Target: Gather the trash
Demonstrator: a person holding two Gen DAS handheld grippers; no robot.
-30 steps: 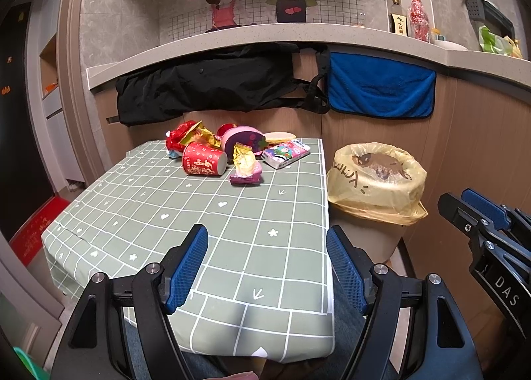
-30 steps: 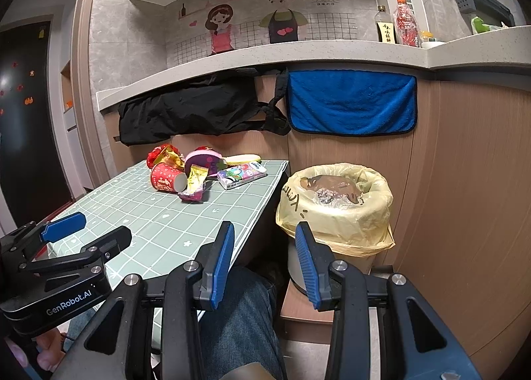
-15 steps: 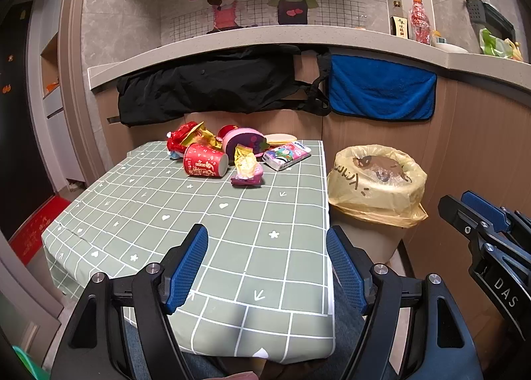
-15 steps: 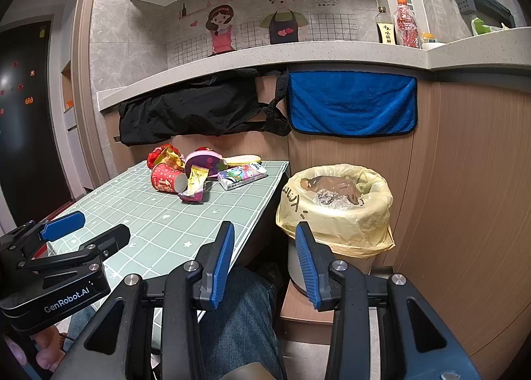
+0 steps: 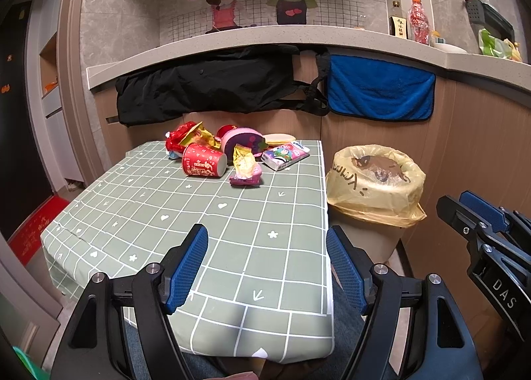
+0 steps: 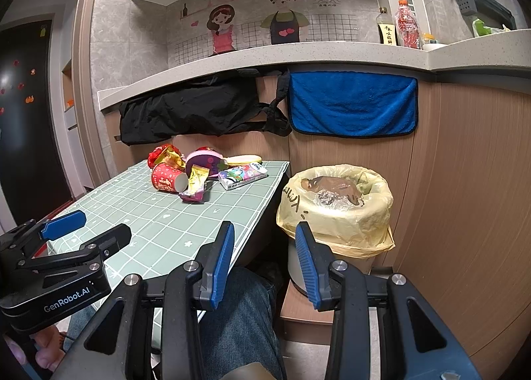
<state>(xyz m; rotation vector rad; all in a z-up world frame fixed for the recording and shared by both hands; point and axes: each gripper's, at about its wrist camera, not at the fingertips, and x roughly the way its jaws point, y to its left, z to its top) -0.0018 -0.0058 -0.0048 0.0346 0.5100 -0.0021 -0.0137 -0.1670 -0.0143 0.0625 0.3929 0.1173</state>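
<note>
So honestly nothing is changing here. Compared with a second ago and half a second ago, both wrist views are looking the same: same pile, same bin, both hands parked. To me that means the collecting isn't underway yet, or it's sitting in a pause between pieces.

Going left to right: the table is sitting on the left with all the trash bunched at its far end, against the wall panel. The red cup is lying on its side, with a crumpled red and gold wrapper behind it. Just beside the cup a yellow snack bag is resting on a purple one, then a tissue pack near the right edge. The bin is standing just off that edge, lined in yellow plastic and already holding some brown stuff.

The left gripper is hovering over the near end of the table, angled down a bit, jaws wide apart with nothing between them. The right gripper is hanging past the table's near right corner, above the person's knee, aiming toward the bin, also spread and empty. Both are well apart from the pile, so I'd guess a long reach forward is coming first.
</note>
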